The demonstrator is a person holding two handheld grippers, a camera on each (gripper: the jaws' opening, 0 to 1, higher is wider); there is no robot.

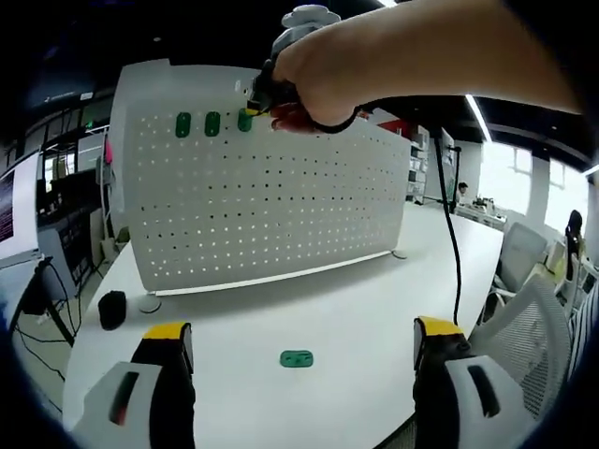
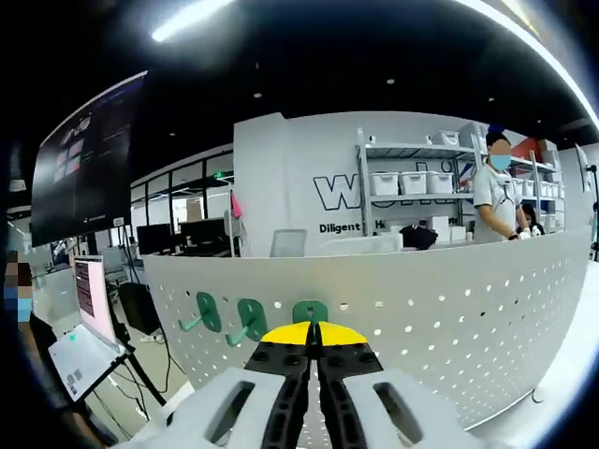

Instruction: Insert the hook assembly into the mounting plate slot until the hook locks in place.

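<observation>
Left gripper view: the left gripper [image 1: 304,341], with grey jaws tipped in yellow, rises from the bottom edge with its jaws set wide apart and nothing between them. Just beyond and between the two tips, a small flat green plastic hook base [image 1: 297,358] lies on the round white table [image 1: 356,299], apart from both jaws. Farther back stands the white perforated metal mounting plate [image 1: 271,196], upright on the table. Along its upper rows sit two green hooks [image 1: 197,123], side by side. To their right a person's hand [image 1: 323,79] holds the right gripper [image 1: 251,110] against the plate, its yellow tip meeting a third green hook [image 1: 244,120]. A black cable [image 1: 447,215] hangs down from that hand. A small black round object [image 1: 111,310] rests on the table at the plate's left foot.

Right gripper view: the right gripper [image 2: 315,334] shows its two yellow-tipped jaws pressed together with no gap visible. The third green hook [image 2: 310,311] sits on the plate directly above the tips, touching them; whether the jaws pinch any part of it cannot be told. The two other hooks [image 2: 229,318] project from the mounting plate [image 2: 449,309] to the left.
</observation>
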